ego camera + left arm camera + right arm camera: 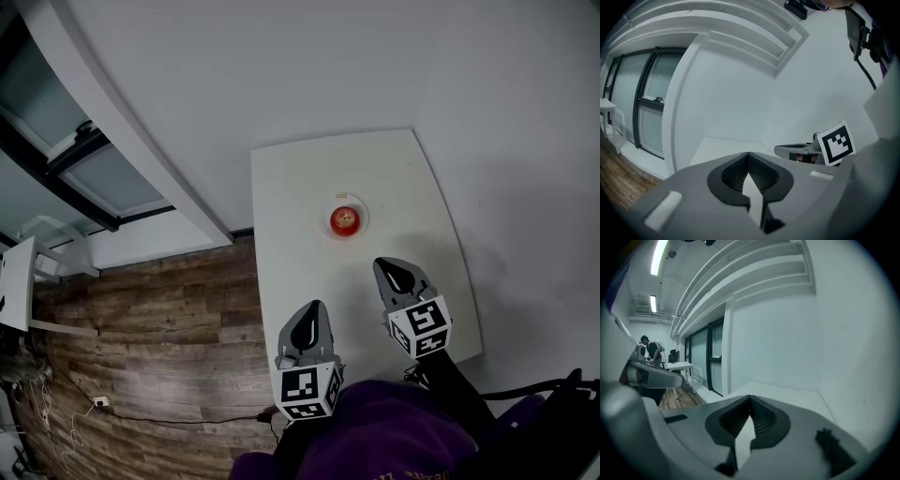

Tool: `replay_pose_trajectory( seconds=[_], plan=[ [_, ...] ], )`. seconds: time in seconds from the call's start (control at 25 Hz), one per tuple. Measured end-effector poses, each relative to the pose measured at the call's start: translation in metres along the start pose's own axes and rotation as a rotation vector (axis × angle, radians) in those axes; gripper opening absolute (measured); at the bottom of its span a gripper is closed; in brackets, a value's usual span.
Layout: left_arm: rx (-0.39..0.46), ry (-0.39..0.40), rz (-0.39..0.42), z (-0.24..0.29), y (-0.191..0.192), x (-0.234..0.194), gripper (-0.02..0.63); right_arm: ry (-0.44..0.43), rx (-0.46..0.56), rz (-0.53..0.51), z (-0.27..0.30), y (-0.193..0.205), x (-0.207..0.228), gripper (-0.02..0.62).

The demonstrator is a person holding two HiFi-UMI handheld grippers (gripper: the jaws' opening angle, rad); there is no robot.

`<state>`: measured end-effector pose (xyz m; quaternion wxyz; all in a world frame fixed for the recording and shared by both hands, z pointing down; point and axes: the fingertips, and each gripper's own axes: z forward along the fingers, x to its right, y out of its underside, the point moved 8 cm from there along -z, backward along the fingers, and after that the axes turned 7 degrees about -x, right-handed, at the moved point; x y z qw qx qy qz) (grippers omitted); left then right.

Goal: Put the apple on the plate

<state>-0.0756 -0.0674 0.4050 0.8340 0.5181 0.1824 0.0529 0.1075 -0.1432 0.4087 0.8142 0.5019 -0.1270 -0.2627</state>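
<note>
A red apple point(344, 220) sits on a small white plate point(361, 208) in the middle of a white table point(291, 187). Both grippers hover over the table's near end, short of the plate, and hold nothing. My left gripper point(314, 307) is shut, its jaws meeting at the tips point(748, 154). To its right, my right gripper point(386, 266) is shut as well, the jaws closed together point(750, 398). Neither gripper view shows the apple or plate; each jaw body hides the table in front of it.
The table stands against a white wall point(375, 66). Wood floor point(159, 328) lies to the left, with cables point(94, 405) and another white table point(19, 281). Windows point(103, 173) run along the left. A person point(649, 350) stands far off by a desk.
</note>
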Motion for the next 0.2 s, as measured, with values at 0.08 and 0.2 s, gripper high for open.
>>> replay_pose_trajectory(
  seconds=[0.08, 0.2],
  plan=[
    [0.0, -0.001, -0.001, 0.0015, -0.0001, 0.0002, 0.006, 0.001, -0.003, -0.002, 0.001, 0.0003, 0.0013, 0.011],
    [0.0, 0.0, -0.001, 0.0034, -0.0006, 0.0, 0.006, -0.002, -0.002, -0.004, 0.0029, -0.0002, 0.0025, 0.011]
  ],
)
